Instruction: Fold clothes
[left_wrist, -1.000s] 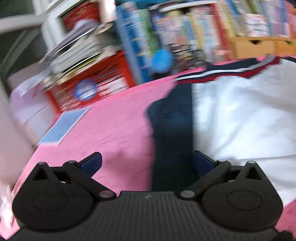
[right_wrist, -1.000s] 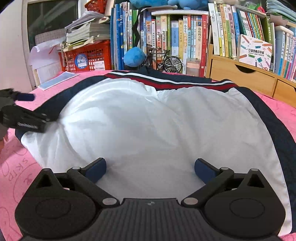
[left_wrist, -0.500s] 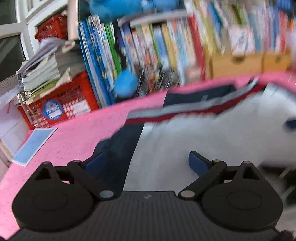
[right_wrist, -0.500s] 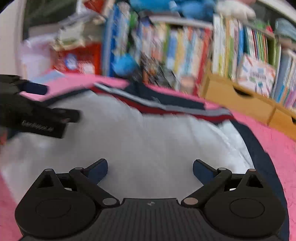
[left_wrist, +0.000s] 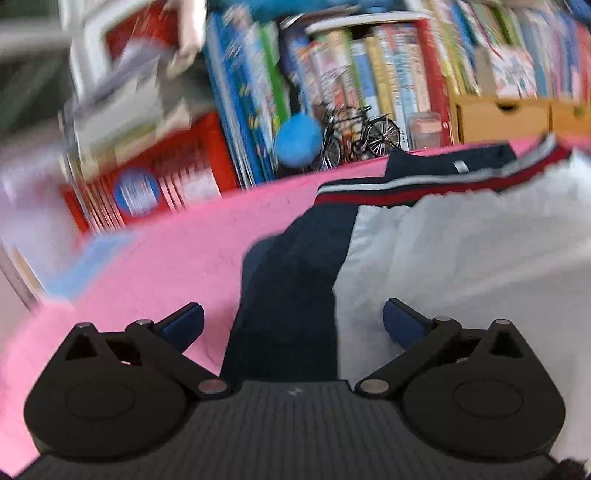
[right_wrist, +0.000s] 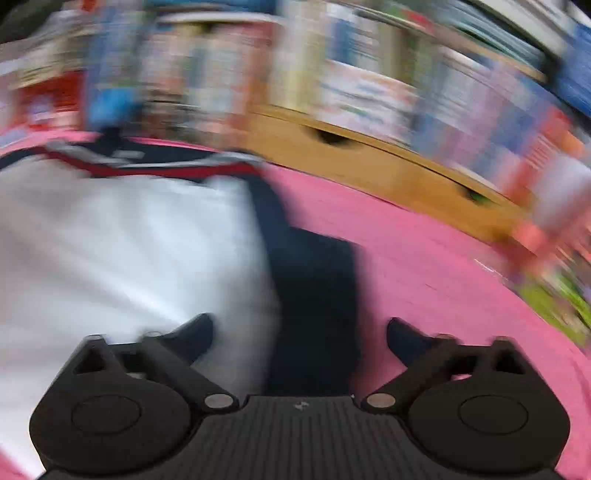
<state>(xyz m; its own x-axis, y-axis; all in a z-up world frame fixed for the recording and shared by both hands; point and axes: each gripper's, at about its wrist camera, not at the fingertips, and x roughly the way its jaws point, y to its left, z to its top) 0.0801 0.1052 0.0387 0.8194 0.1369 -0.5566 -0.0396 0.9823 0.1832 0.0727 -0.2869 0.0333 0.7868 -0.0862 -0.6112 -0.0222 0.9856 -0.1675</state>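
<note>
**White-and-navy garment spread on pink cloth, both grippers held wide**

A white garment with navy side panels and a red, white and navy striped band (left_wrist: 461, 258) was seen lying spread out on a pink textured table covering (left_wrist: 177, 251). The broad white middle was softly rumpled and slightly puffed, with shallow creases. Along its far edge the striped band was laid in a curve, and a small pale tag could be made out on the navy fabric beyond the band. In the left wrist view a navy panel was shown running down the garment's left edge toward the camera. In the right wrist view, which was heavily blurred, a matching navy panel was shown along the right edge.

The left black two-finger gripper with blue pads (left_wrist: 293, 321) was held wide apart, with nothing between its fingers; the left navy panel was framed in the gap, one pad over the pink covering and the other over the white fabric. The right black gripper (right_wrist: 300, 334) was likewise spread wide and was holding nothing, with the right navy panel seen between its fingers. Whether either gripper was touching the cloth could not be told.

Behind the table a row of upright colourful books (left_wrist: 369, 81), a red plastic basket (left_wrist: 155, 177), a round blue plush object (left_wrist: 298, 138), a small black model bicycle (left_wrist: 364, 134) and light wooden drawers (left_wrist: 506, 118) were visible.
</note>
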